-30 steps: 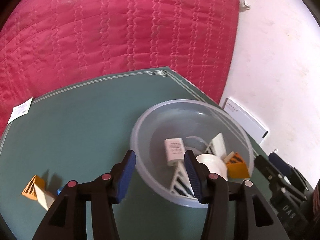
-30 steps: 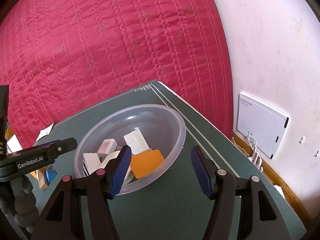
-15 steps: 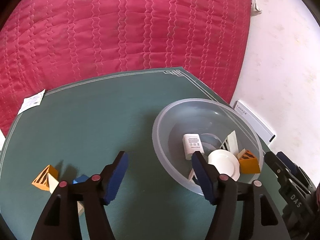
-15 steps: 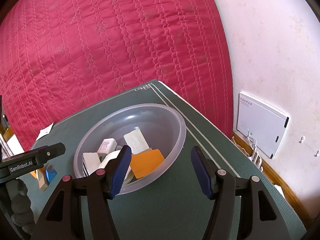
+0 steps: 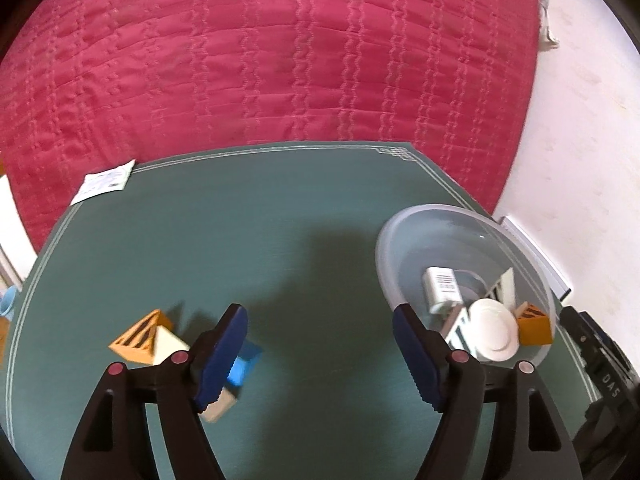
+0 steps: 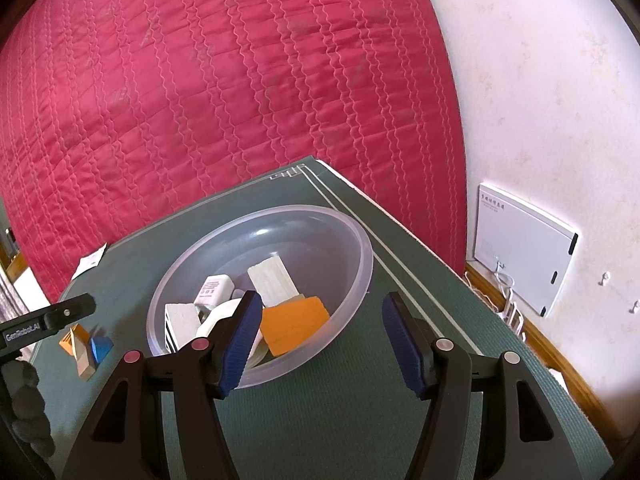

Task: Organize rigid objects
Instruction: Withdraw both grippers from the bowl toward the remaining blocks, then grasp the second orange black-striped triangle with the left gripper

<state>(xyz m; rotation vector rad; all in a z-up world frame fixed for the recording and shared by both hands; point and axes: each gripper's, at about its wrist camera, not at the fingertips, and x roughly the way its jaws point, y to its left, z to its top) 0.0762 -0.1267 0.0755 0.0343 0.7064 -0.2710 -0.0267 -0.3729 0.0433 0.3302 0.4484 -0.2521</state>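
A clear plastic bowl (image 5: 400, 248) stands on the green mat and holds a white charger (image 5: 440, 288), a white round disc (image 5: 494, 334), an orange block (image 5: 534, 324) and pale blocks. My left gripper (image 5: 320, 344) hovers over bare mat left of the bowl, its jaws opening with nothing between them. By its left finger lie an orange striped wedge (image 5: 138, 338), a cream block (image 5: 170, 344) and a blue block (image 5: 246, 362). My right gripper (image 6: 322, 336) is open and empty at the near rim of the bowl (image 6: 360, 248), over its orange block (image 6: 296, 322).
The green mat (image 6: 360, 420) lies on a red quilted bedspread (image 5: 280, 60). A paper label (image 5: 106, 180) sits at the mat's far left edge. A white wall panel (image 6: 524, 248) and a wooden skirting are to the right. A finger (image 6: 68, 310) of the left gripper shows in the right wrist view.
My left gripper has swung left, away from the bowl and toward the loose blocks, and its jaws have spread wider. The right gripper and the bowl have stayed put.
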